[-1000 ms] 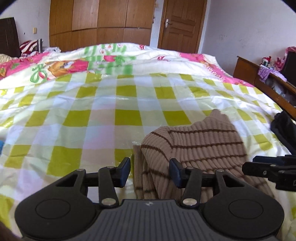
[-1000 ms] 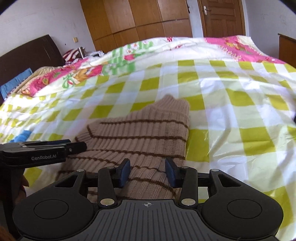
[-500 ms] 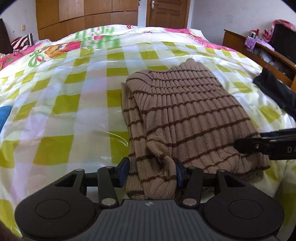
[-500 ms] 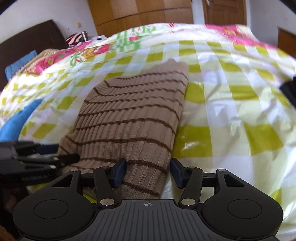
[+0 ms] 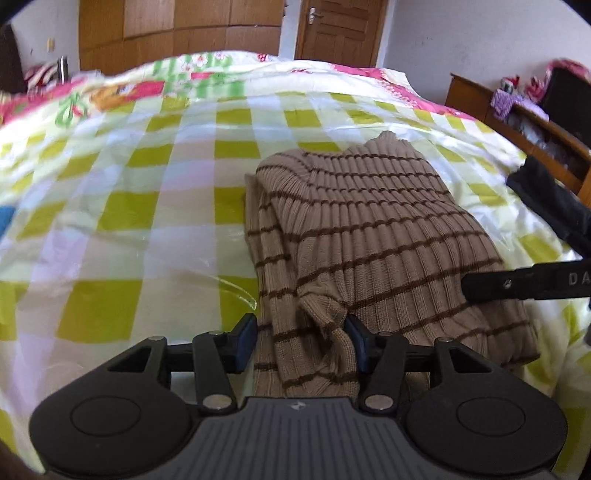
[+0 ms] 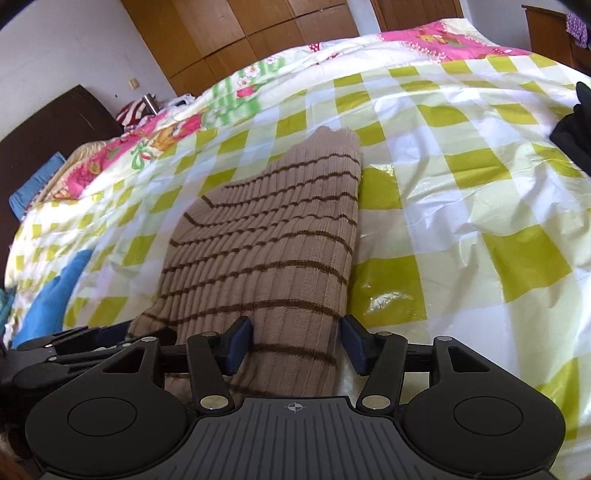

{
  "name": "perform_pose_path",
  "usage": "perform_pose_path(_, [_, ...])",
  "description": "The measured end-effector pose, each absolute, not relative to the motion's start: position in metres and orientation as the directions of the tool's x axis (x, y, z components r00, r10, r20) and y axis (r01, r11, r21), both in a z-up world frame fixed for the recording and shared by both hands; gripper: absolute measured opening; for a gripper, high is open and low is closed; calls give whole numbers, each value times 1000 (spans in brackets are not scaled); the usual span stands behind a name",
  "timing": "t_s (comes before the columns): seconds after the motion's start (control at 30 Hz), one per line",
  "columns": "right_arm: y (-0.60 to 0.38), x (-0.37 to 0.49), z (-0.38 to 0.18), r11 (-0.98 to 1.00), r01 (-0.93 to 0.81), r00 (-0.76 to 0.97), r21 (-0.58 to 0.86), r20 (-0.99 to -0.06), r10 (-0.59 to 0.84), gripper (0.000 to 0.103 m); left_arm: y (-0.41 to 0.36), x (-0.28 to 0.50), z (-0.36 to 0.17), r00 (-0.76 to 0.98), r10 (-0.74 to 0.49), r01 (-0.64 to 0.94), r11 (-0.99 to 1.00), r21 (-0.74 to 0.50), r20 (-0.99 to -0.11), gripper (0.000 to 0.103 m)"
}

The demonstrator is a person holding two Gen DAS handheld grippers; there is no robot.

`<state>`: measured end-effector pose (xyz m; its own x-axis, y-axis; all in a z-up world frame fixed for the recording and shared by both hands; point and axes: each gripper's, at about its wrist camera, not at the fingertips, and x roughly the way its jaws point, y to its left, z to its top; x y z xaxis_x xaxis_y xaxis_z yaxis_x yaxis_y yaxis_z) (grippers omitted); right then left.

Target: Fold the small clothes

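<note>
- Bedroom setting: a bed spread with a glossy yellow-green checked sheet [image 5: 122, 221], wooden wardrobe [image 5: 177, 29] and door [image 5: 340, 29] at twelve o'clock, a dark garment [image 5: 550, 206] at three o'clock in the left wrist view.
- Left gripper [image 5: 301, 341]: its jaws have just been opening a little and now stand about half spread. A bunched fold of the ribbed brown striped sweater [image 5: 369, 229] sits between them; the right-hand pad touches the knit, the left-hand pad stands clear of it, so I judge no real pinch.
- Right gripper [image 6: 295, 345]: its jaws have just been opening and stand wide, straddling the near hem of the same sweater [image 6: 273, 251]. Cloth lies between the pads, but neither appears to press it.
- Sweater's place: partly folded into a long panel running from the grippers at six o'clock toward twelve, flat on the sheet, with a narrower layer showing along its nine o'clock edge in the left view.
- Handling (a judgement): soft, light, stretchy rib knit; it will sag and bunch instead of holding a crease, and the slick sheet beneath may let it slide.
- Where to take hold: the two near corners of the hem, pinching every layer together, one gripper per corner (the lump under the left gripper wants smoothing first).
- Blue cloth [image 6: 55, 291] lies at nine o'clock in the right view, well apart from the sweater.
</note>
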<state>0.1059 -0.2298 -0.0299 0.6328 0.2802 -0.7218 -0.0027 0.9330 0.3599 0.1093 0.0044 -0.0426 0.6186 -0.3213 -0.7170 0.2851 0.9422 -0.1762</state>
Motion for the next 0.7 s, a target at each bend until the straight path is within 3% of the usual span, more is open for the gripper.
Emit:
perform_pose_path(0.1, [-234, 112, -35, 907, 28, 619, 420, -720, 315, 55, 16, 112, -38, 613, -348, 251, 937, -243, -709, 66])
perform_pose_path(0.37, [-233, 128, -38, 898, 15, 604, 439, -720, 342, 60, 6, 128, -46, 607, -361, 268, 932, -245, -708, 68])
perform_pose_path(0.53, [-230, 149, -39, 896, 33, 608, 444, -720, 335, 49, 2, 150, -43, 619, -350, 262, 936, -236, -703, 65])
perform_pose_path(0.7, [-229, 179, -37, 903, 46, 617, 428, -723, 311, 49, -3, 177, -40, 621, -322, 240, 946, -218, -715, 65])
